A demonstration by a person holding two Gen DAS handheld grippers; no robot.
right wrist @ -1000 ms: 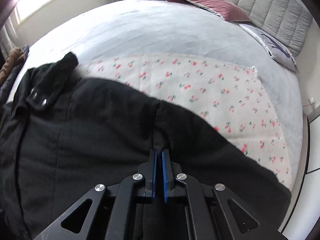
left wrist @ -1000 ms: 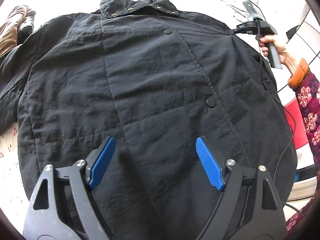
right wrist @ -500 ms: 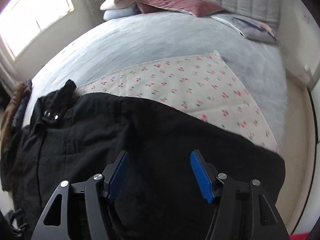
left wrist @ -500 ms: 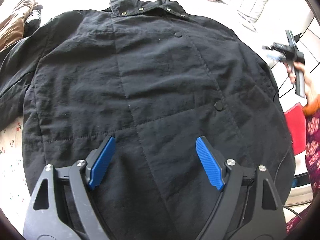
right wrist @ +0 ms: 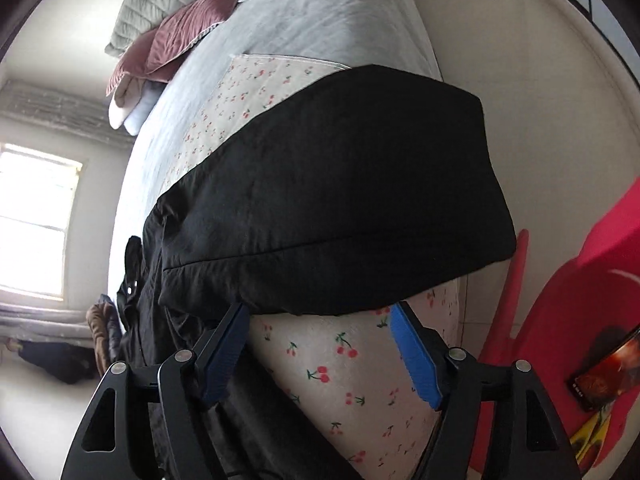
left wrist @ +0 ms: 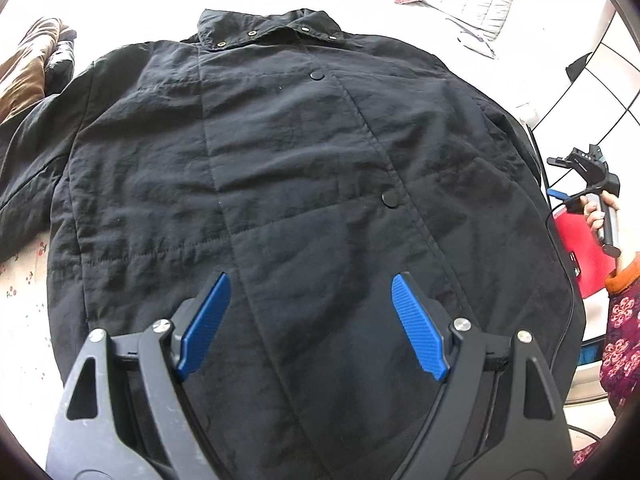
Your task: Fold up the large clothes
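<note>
A large black quilted jacket (left wrist: 304, 184) lies front up on the bed, collar at the far end, snaps down the placket. My left gripper (left wrist: 308, 316) is open and empty, hovering above the jacket's lower front. The right gripper (left wrist: 580, 178) shows at the right edge of the left wrist view, held off the bed's side. In the right wrist view the right gripper (right wrist: 320, 344) is open and empty, rolled sideways, beside the bed edge just below the jacket's folded side (right wrist: 336, 208).
The jacket rests on a cherry-print cloth (right wrist: 340, 364) over a grey bed (right wrist: 320, 20). Pillows (right wrist: 176, 36) lie at the headboard. A brown garment (left wrist: 28, 68) lies at far left. A red chair (right wrist: 580, 320) stands beside the bed.
The right gripper opened, let go of the jacket's side, and swung down and out past the bed edge, rolling sideways. The left gripper stayed open over the jacket, drifting slightly.
</note>
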